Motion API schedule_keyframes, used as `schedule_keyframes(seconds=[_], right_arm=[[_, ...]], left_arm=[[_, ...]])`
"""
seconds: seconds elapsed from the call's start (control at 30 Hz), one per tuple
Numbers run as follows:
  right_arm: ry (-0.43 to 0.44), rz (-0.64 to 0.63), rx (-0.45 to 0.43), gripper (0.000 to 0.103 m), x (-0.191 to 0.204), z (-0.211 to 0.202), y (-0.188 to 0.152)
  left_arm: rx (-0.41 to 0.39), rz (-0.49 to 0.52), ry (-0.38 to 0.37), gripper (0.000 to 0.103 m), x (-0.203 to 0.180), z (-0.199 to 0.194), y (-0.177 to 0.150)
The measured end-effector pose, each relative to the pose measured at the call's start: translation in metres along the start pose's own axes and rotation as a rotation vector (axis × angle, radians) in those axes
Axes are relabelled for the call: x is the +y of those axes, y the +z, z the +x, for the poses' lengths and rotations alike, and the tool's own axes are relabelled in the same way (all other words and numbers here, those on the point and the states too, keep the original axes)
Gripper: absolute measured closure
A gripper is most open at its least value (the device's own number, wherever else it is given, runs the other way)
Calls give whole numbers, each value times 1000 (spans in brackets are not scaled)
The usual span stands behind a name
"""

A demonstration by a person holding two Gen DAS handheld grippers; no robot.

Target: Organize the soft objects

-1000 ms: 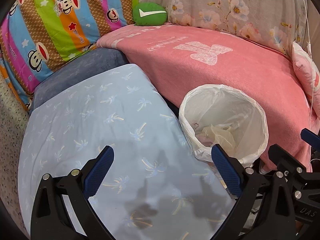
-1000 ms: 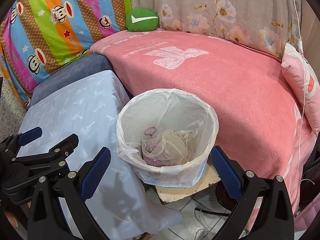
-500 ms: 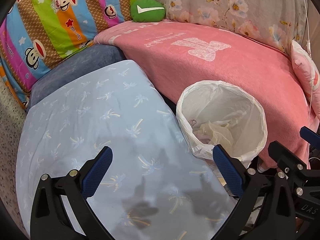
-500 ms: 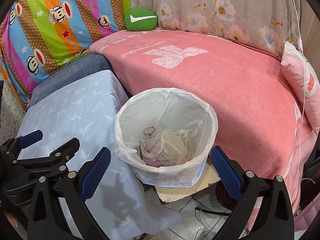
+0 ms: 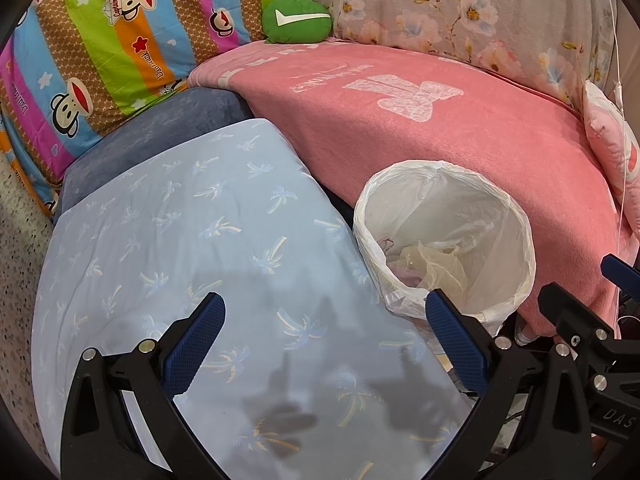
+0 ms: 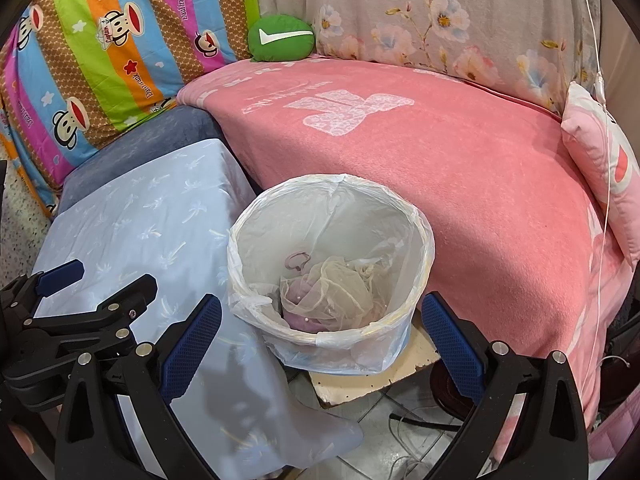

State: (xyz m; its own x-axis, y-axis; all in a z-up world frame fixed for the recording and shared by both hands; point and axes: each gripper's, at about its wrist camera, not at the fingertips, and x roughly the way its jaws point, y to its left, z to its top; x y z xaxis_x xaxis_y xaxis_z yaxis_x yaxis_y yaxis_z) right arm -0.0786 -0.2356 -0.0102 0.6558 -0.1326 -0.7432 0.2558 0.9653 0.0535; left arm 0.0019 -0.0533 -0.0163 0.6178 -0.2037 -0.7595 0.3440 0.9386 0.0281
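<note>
The soft things, one purple cloth (image 6: 298, 314) under a see-through net cloth (image 6: 340, 292), lie at the bottom of the one white bin (image 6: 416, 240), which stands between the blue palm-tree sheet (image 5: 180, 240) and the pink blanket (image 6: 460, 168). The right view looks right down into the bin, but in the left view the bin wall hides most of them (only a bit of net peeks out). The left gripper (image 5: 322, 342) and the right gripper (image 6: 320, 338) both have their jaws spread wide and hold nothing, and one green cushion (image 5: 296, 20) sits far back.
</note>
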Motion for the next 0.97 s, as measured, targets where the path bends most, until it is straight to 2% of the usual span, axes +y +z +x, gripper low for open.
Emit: schedule_keyframes(seconds=[0.97], right_arm=[[-5,6,-3,5,-3,1,-2]], left_arm=[[-12,15,-9,7,0,-1,1]])
